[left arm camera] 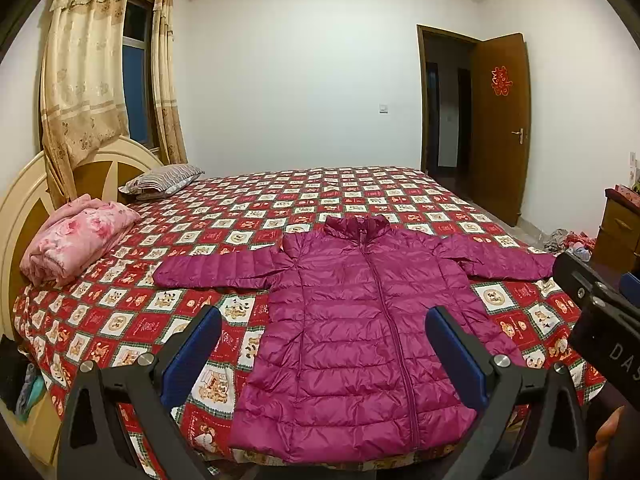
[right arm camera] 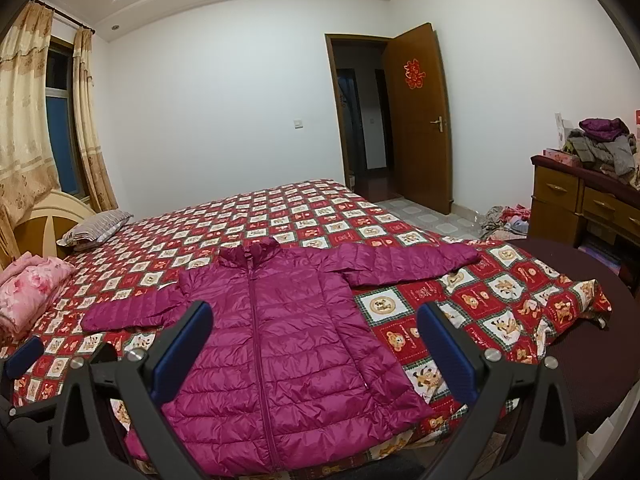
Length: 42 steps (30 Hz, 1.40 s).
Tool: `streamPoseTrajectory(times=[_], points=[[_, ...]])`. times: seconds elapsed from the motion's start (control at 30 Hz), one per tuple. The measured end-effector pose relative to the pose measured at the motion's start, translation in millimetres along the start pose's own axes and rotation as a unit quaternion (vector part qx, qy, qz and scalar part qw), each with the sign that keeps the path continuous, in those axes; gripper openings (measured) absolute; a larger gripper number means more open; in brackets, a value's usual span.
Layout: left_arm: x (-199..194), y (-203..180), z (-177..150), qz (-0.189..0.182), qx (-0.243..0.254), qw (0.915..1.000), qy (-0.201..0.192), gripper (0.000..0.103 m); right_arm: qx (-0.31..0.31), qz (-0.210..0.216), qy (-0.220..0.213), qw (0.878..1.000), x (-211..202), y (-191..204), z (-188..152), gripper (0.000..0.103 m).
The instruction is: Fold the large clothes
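Note:
A magenta quilted puffer jacket (left arm camera: 352,328) lies flat and zipped on the bed, front up, collar away from me, both sleeves spread out sideways. It also shows in the right wrist view (right arm camera: 280,344). My left gripper (left arm camera: 324,356) is open and empty, held above the jacket's hem. My right gripper (right arm camera: 316,352) is open and empty, above the jacket's lower right side. The right gripper's body shows at the right edge of the left wrist view (left arm camera: 600,320). A blue fingertip (right arm camera: 24,354) of the left gripper shows at the left edge of the right wrist view.
The bed has a red checked cartoon cover (left arm camera: 320,196). A folded pink quilt (left arm camera: 76,240) and a striped pillow (left arm camera: 164,180) lie by the headboard. A wooden dresser (right arm camera: 584,200) piled with clothes stands at right, with clothes on the floor (right arm camera: 504,220). The door (right arm camera: 420,120) is open.

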<state>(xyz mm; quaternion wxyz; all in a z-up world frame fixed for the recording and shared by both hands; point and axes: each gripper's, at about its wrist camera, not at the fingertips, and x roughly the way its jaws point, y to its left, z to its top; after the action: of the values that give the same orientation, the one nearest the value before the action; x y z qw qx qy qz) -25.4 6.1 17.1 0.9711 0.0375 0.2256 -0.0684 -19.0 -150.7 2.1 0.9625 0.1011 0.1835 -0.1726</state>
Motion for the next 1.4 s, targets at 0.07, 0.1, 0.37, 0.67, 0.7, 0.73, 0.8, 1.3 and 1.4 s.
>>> streamPoseTrajectory(times=[0.07,0.1,0.37,0.67,0.7,0.73,0.8,1.3,1.4], points=[[0.0,0.2,0.1,-0.001,0.0,1.0,0.0,0.102,0.0,0.0,0.0,1.0,-0.1,0.1,0.2,0.103],[-0.1,0.0,-0.1,-0.001,0.001,1.0,0.0,0.102,0.0,0.0,0.0,1.0,0.0,0.3,0.1,0.103],[1.3,0.8,-0.4,-0.005,0.002,1.0,0.002,0.102,0.001,0.001,0.006,1.0,1.2,0.0,-0.5,0.103],[9.2,1.9,-0.6,-0.013,0.003,0.9999,0.008,0.102,0.001,0.001,0.013,1.0,9.1,1.5,-1.4,0.103],[11.5,3.1,0.0,-0.016,0.001,0.9998,0.008,0.102,0.002,0.002,0.014,1.0,10.8,1.5,-1.2,0.103],[13.2,4.5,0.6,-0.019,-0.001,0.9998,0.008,0.102,0.001,0.002,0.016,1.0,13.3,1.8,-0.8,0.103],[16.7,8.1,3.0,-0.023,-0.006,0.9997,0.006,0.102,0.001,0.001,0.019,1.0,19.4,2.0,0.6,0.103],[73.0,23.8,25.0,-0.035,-0.012,0.9993,0.006,0.102,-0.007,-0.025,0.046,0.999,79.3,-4.2,21.7,0.103],[91.2,27.3,28.1,-0.023,-0.013,0.9996,0.013,0.102,-0.002,-0.038,0.057,0.998,98.0,-12.3,24.8,0.103]])
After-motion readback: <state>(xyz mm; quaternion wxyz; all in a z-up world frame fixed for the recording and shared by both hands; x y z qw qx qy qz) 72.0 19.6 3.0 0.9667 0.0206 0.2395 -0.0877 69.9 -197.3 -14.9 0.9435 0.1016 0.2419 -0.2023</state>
